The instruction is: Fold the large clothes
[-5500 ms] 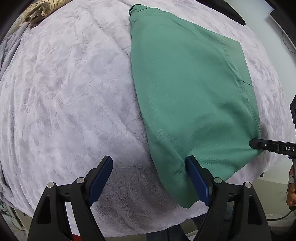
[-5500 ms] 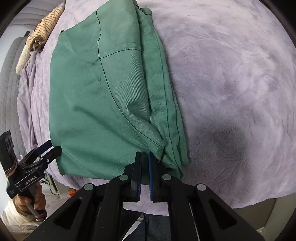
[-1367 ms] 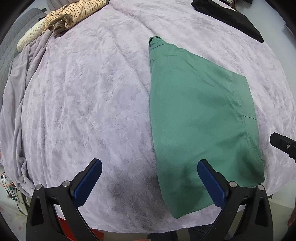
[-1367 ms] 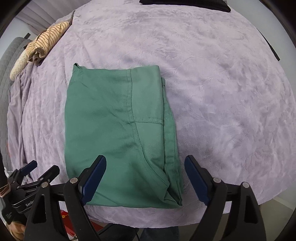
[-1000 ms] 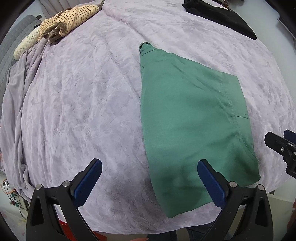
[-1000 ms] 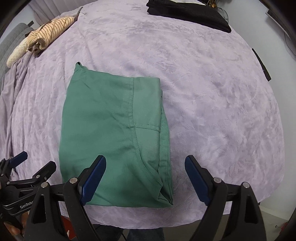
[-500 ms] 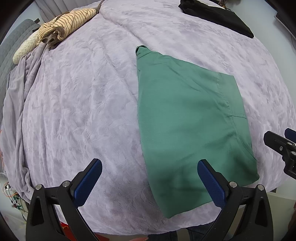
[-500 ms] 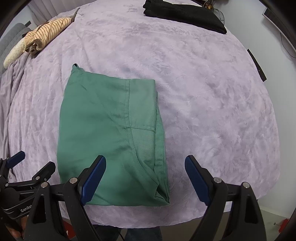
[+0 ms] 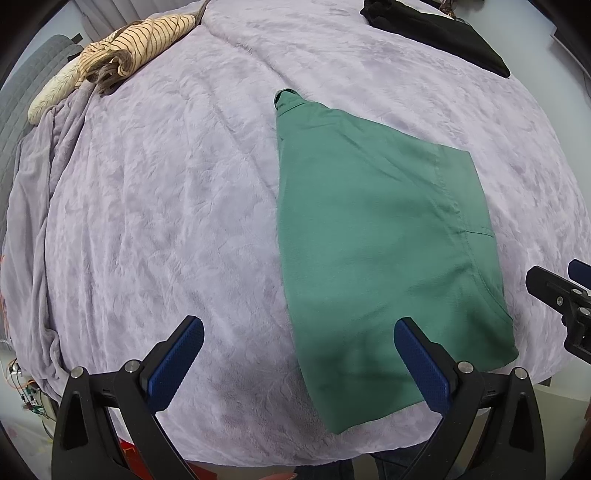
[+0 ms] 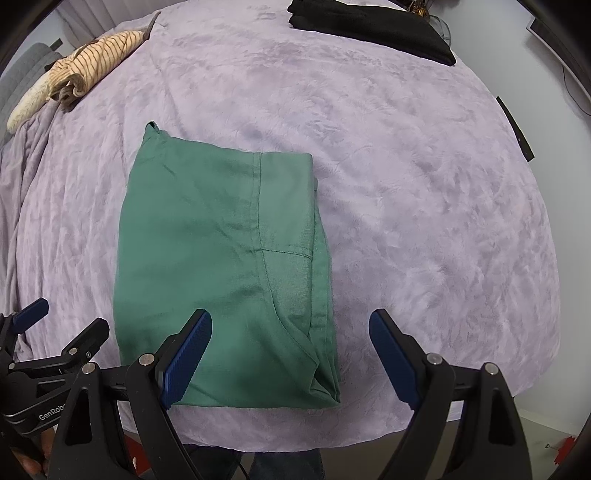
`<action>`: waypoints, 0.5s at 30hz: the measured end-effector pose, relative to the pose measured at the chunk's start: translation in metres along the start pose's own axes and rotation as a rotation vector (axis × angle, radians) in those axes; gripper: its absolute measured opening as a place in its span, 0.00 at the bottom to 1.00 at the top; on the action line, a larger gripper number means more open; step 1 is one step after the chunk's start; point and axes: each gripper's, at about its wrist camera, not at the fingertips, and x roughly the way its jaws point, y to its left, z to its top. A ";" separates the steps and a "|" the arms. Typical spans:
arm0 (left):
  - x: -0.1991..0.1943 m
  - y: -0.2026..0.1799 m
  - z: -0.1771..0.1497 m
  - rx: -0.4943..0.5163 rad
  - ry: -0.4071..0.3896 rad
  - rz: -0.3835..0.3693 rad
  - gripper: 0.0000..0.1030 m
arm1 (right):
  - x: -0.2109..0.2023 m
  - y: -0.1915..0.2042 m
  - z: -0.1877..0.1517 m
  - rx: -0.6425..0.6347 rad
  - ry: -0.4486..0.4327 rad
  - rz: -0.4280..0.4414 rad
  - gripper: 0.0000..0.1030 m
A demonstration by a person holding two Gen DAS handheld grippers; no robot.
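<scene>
A green garment (image 9: pixel 384 236) lies folded into a flat rectangle on the lilac blanket (image 9: pixel 155 206), near the bed's front edge; it also shows in the right wrist view (image 10: pixel 221 266). My left gripper (image 9: pixel 299 363) is open and empty, held above the front edge, with its right finger over the garment's near left corner. My right gripper (image 10: pixel 290 356) is open and empty, held above the garment's near right corner. Each gripper appears at the edge of the other's view: the right one (image 9: pixel 565 291), the left one (image 10: pixel 55 332).
A striped beige garment (image 9: pixel 136 44) lies bundled at the far left of the bed. A black folded garment (image 10: pixel 369 26) lies at the far right. A dark flat strip (image 10: pixel 515 127) sits by the right edge. The blanket (image 10: pixel 424 184) spreads wide around the green garment.
Earlier my right gripper was shut at the garment's near corner; it has since opened. Both grippers have risen and drawn back, and the garment lies flat and released.
</scene>
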 end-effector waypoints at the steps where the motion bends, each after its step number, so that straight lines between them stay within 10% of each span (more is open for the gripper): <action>1: 0.000 0.000 0.000 0.000 0.001 0.000 1.00 | 0.000 0.000 0.000 -0.001 0.000 0.000 0.86; 15: 0.001 0.001 0.000 -0.001 0.003 0.001 1.00 | 0.001 0.001 0.000 -0.003 0.005 0.000 0.86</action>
